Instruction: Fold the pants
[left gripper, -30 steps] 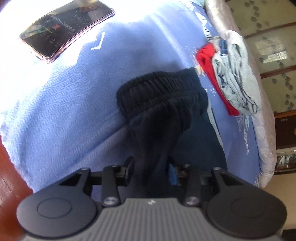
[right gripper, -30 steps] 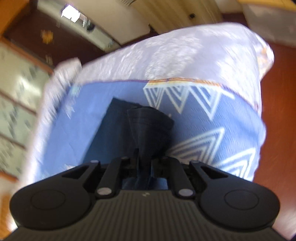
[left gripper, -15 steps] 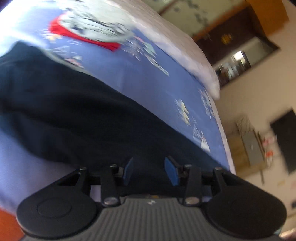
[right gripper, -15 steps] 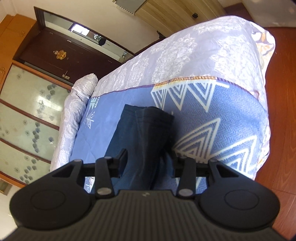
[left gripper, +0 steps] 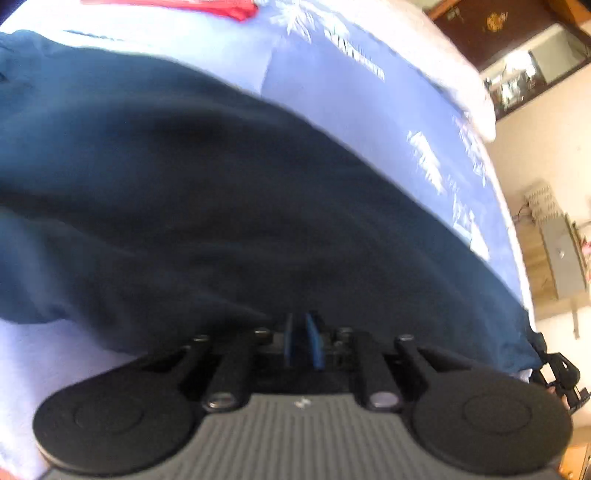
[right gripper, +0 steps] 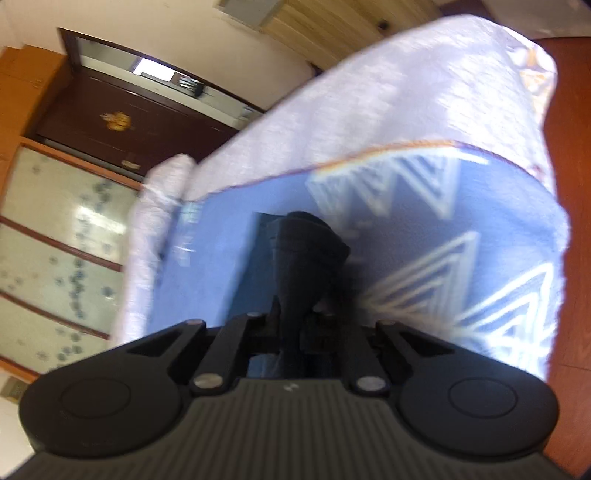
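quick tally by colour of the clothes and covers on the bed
dark navy: 1, the pants
red: 1, a garment at the frame's top edge
blue patterned: 1, the blanket
pale lilac: 1, the bedspread
total: 4

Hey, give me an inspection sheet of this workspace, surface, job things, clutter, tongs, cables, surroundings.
Surface: bed under a blue patterned blanket.
Job's things: dark pants lying on the blanket.
Clutter: red garment at the blanket's far edge.
Tongs: left tongs just closed, nearly shut, no cloth visibly between the pads; right tongs just closed on the pants' end.
Cables: nothing seen.
Surroundings: dark wooden door, patterned glass panels, wooden floor.
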A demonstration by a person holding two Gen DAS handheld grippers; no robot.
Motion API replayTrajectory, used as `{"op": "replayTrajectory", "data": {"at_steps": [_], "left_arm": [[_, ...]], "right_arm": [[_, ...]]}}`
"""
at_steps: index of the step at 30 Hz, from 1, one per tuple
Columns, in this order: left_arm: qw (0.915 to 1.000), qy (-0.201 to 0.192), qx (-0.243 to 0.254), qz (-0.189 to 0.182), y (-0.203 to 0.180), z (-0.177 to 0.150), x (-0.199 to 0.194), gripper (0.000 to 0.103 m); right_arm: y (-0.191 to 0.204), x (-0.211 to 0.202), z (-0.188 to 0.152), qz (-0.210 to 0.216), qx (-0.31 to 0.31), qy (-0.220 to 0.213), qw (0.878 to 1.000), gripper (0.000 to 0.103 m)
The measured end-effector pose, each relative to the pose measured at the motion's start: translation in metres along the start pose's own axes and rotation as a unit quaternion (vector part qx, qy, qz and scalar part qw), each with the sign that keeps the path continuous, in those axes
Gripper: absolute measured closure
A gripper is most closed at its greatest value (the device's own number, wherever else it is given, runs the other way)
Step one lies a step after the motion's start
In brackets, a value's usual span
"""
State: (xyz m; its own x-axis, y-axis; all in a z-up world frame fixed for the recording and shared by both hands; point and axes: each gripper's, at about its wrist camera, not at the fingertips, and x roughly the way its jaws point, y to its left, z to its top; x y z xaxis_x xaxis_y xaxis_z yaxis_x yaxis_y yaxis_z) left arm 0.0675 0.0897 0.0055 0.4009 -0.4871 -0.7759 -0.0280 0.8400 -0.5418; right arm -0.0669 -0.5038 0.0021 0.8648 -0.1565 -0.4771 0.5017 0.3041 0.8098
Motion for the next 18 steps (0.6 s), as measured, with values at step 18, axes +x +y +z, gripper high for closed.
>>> {"op": "replayTrajectory", "data": {"at_steps": [18], "left_arm": [[0.9925, -0.016, -0.043, -0.113, 0.022, -0.009, -0.041, 0.064]], "right_arm": [[0.201, 0.004, -0.324, 0.151, -0.448, 0.233, 0.85, 0.086]]}}
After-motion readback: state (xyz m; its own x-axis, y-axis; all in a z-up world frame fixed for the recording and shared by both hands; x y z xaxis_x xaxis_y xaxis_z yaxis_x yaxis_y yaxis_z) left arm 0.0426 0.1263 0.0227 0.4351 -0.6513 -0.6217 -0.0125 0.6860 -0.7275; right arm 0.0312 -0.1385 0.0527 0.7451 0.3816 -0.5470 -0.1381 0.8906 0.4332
